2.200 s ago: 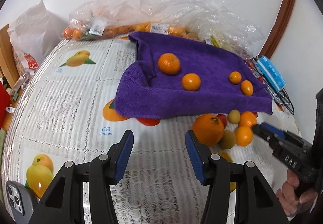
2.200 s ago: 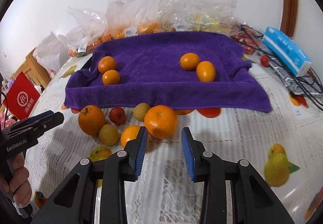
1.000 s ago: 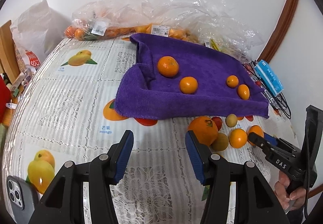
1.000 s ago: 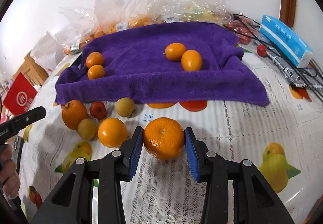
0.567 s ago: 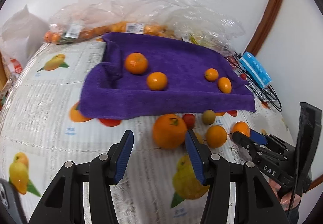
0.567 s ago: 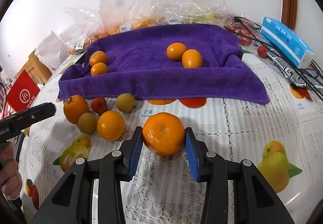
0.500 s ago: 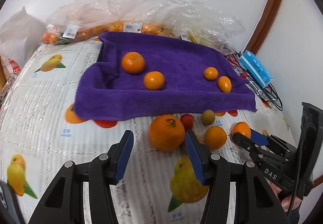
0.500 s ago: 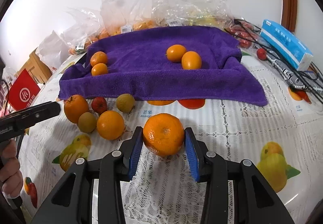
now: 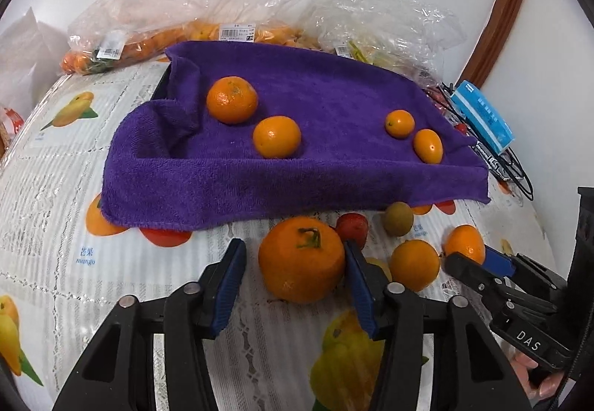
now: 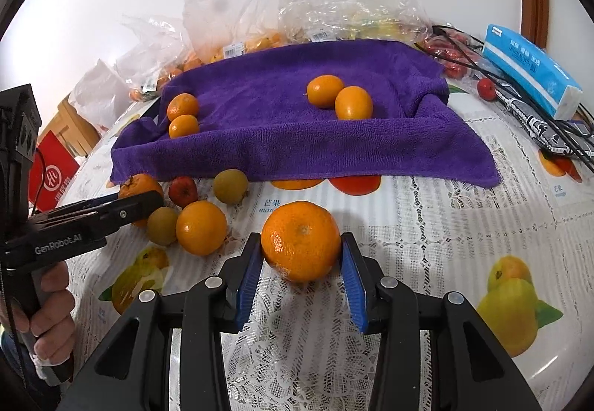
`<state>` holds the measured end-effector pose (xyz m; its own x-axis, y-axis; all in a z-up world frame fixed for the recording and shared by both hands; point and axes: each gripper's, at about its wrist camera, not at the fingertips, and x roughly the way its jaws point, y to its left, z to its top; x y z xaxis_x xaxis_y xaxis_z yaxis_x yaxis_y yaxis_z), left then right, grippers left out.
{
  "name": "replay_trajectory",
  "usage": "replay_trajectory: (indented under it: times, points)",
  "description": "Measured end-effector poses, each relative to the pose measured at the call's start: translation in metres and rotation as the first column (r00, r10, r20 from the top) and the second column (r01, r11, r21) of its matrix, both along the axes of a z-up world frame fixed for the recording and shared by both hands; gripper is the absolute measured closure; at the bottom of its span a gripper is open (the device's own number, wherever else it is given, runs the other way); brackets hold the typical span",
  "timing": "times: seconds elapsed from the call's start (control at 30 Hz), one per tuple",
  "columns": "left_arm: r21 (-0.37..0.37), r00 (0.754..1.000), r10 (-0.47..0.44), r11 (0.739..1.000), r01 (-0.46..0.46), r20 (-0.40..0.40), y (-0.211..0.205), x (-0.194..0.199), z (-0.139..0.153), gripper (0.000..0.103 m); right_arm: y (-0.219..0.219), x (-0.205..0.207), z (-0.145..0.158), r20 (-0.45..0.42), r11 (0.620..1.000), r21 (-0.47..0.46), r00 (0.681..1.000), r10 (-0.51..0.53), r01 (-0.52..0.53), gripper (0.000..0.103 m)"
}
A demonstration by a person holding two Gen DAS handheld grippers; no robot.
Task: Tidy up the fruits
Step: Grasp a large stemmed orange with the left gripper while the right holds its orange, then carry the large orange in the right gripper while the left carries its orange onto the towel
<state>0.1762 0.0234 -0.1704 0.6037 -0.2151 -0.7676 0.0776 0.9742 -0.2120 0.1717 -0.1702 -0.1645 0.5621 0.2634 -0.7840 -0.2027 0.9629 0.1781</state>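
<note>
While the left gripper [image 9: 295, 285] is closing around the stemmed orange [image 9: 301, 259] near the purple towel [image 9: 282, 166], touching only its right side, the right gripper [image 10: 301, 272] is pinching another orange [image 10: 300, 240]; uneven contact is likely risking the stemmed fruit rolling left.

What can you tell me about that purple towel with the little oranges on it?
The purple towel looks like soft, fuzzy terry cloth. It lies spread over the patterned tablecloth, its edges raised and rumpled, one corner folded in. Four small oranges sit on it, in two pairs. More fruit lies loose on the table along its near edge, and plastic bags are behind it.
</note>
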Motion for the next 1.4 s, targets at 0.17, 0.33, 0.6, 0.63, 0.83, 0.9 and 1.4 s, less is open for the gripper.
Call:
replay_trajectory:
  times: [0.17, 0.33, 0.6, 0.63, 0.83, 0.9, 1.4]
  points:
    - [0.031, 1.000, -0.017, 0.999, 0.016, 0.027, -0.006, -0.002, -0.001, 0.061, -0.001, 0.000, 0.000, 0.000, 1.000, 0.007, 1.000, -0.001, 0.001, 0.061]
    - [0.043, 0.999, -0.023, 0.999, 0.021, 0.036, -0.006, -0.002, -0.002, 0.061, 0.001, -0.001, 0.000, 0.002, 1.000, -0.010, 1.000, -0.001, 0.001, 0.061]
    - [0.004, 0.999, -0.021, 1.000, 0.021, 0.039, -0.001, -0.002, -0.002, 0.061, 0.001, -0.001, 0.000, 0.004, 1.000, -0.004, 1.000, -0.004, 0.004, 0.062]
    - [-0.007, 0.999, -0.020, 1.000, 0.021, 0.039, 0.000, -0.003, -0.002, 0.061, 0.001, -0.001, 0.000, 0.005, 1.000, -0.004, 1.000, -0.004, 0.004, 0.062]
    - [-0.050, 0.999, -0.016, 0.999, 0.018, 0.040, 0.006, -0.005, -0.001, 0.062, -0.002, -0.003, 0.002, 0.013, 1.000, 0.004, 1.000, -0.006, 0.006, 0.063]
    - [-0.069, 0.999, -0.011, 0.998, 0.014, 0.046, 0.009, -0.005, 0.000, 0.062, -0.004, -0.004, 0.003, 0.018, 1.000, 0.020, 1.000, -0.006, 0.006, 0.063]
    - [-0.090, 0.993, -0.015, 0.996, 0.026, 0.120, 0.013, -0.009, 0.038, 0.062, 0.006, -0.012, 0.039, 0.144, 1.000, -0.028, 0.990, 0.010, -0.006, 0.063]
